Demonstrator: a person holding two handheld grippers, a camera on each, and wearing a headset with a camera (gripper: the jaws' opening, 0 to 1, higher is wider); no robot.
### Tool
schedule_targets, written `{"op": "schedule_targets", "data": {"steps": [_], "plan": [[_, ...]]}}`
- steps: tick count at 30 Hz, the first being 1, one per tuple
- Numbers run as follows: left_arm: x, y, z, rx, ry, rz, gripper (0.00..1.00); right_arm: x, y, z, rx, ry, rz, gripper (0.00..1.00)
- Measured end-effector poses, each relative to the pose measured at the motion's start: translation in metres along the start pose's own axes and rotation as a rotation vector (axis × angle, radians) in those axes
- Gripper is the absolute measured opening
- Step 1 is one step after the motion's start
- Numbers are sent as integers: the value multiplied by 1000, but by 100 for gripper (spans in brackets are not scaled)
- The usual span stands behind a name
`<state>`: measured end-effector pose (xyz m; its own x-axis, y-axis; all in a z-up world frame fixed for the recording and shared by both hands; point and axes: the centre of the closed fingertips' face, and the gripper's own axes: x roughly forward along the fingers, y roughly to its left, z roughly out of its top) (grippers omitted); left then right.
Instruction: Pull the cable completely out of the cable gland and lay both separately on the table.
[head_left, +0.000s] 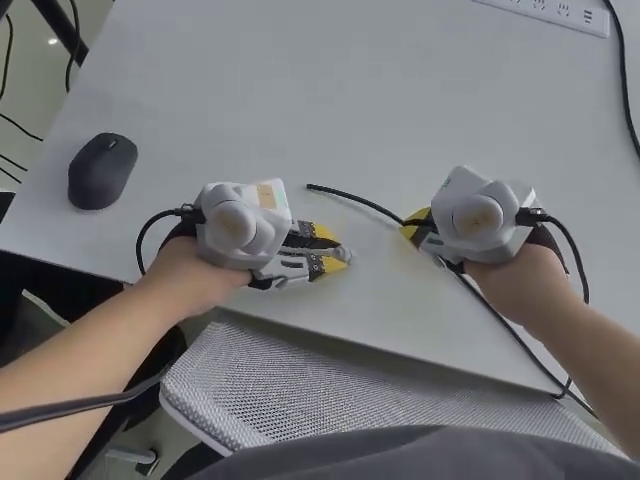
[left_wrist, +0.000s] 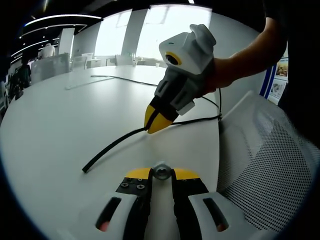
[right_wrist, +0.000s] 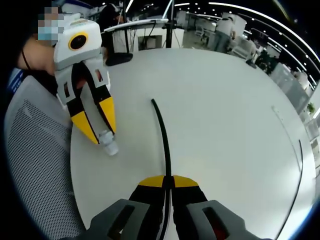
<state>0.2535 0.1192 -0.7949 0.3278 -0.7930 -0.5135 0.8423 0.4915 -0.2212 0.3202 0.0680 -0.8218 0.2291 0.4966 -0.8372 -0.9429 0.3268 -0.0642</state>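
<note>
In right gripper view, L tool (right_wrist: 104, 136) pinches gland (right_wrist: 109, 145); cable (right_wrist: 161, 125) apart.

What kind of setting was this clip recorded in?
Probably an office: a large white desk with a dark grey computer mouse and a white power strip, plus a grey mesh office chair.

Bright, even overhead light; soft shadows on worktop (head_left: 350, 90). Gripper views bend strongly at edges; window (left_wrist: 165, 25) overexposed.
</note>
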Motion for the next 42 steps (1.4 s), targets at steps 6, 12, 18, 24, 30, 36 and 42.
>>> {"op": "schedule_targets", "data": {"steps": [6,12,18,24,30,36,42], "plan": [[-2,3,-3,-15,11,11,16,2,2,-1,-8,3,8,0],[-2,9,-3,-8,18,35,16,2,3,-1,-5,5,16,0],[0,13,-6,-7,28,42,16,3,4,-1,-10,6,26,0],[1,12,-10,3,54,47,16,3,4,-1,-20,9,29,0],[-1,10,-9,-6,54,54,16,4,3,-1,-18,9,31,0],[0,10,-9,4,58,54,16,4,2,-1,-16,8,32,0],[0,12,-10,-1,57,59,18,4,3,0,-15,9,30,1]]}}
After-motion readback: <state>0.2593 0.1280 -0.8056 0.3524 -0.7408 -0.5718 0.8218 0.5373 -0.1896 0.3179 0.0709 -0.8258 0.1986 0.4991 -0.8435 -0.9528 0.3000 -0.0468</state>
